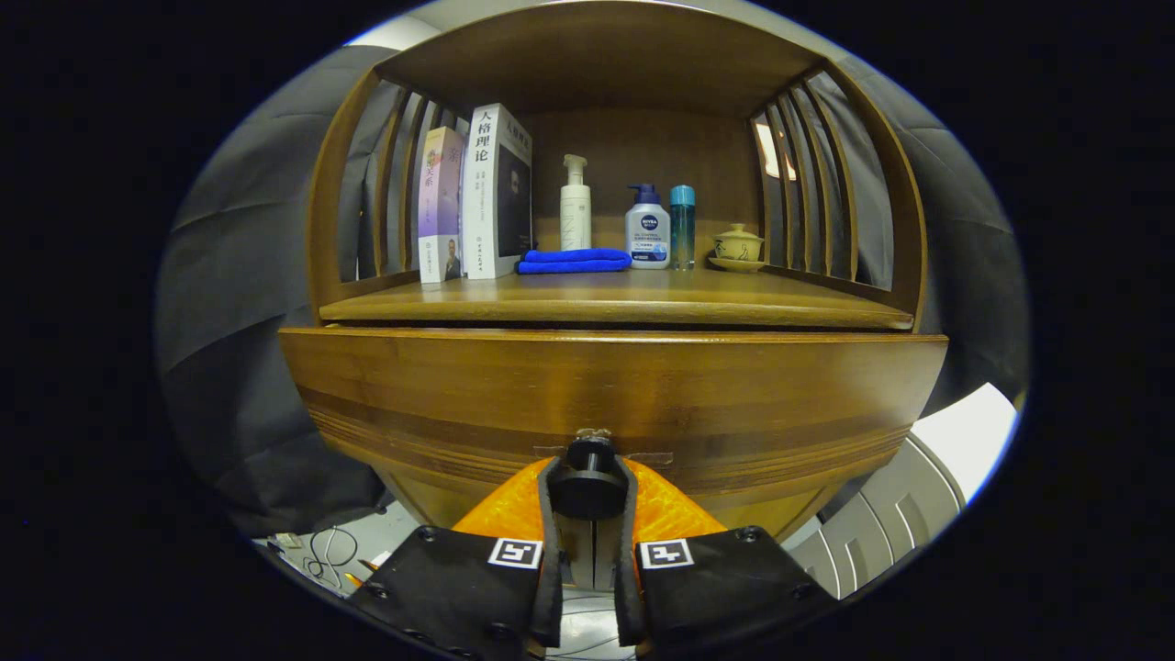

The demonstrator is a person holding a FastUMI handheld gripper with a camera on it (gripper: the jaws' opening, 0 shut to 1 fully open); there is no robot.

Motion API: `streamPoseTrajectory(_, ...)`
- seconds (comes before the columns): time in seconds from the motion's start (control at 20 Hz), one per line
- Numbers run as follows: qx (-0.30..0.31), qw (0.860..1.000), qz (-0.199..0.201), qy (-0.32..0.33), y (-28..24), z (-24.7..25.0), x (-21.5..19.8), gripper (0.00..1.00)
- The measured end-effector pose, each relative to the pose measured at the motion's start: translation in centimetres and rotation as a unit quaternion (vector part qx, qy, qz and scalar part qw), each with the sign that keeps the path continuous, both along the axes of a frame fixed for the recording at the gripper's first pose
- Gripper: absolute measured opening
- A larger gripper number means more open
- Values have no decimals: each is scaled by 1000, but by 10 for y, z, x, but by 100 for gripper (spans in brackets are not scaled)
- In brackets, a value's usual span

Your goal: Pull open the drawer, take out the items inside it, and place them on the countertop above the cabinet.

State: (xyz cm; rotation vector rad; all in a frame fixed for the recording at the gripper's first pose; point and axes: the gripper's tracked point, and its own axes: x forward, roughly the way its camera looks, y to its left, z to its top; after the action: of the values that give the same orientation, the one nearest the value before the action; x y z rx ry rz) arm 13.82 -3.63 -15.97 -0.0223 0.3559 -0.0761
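A wooden cabinet faces me, with its drawer front [606, 390] standing a little forward of the countertop [615, 298] above it. A round black knob [588, 477] sits low in the middle of the drawer front. My gripper [588, 491] is shut on that knob, one finger pressed on each side of it. The drawer's inside is hidden behind its front panel.
On the countertop stand two books [477, 197] at the left, a folded blue cloth [574, 261], a white pump bottle [575, 207], a blue-capped pump bottle [647, 229], a slim teal bottle [682, 227] and a small lidded cup on a saucer [737, 248]. Slatted side walls flank the shelf.
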Motion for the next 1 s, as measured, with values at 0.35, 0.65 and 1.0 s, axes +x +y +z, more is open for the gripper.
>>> streamPoseTrajectory(0.35,-11,1000,21,4,6,1,-40,25)
streamPoseTrajectory(0.65,-16,999,28,4,11,1,-69,25)
streamPoseTrajectory(1.0,-23,999,47,12,17,-3,-105,25)
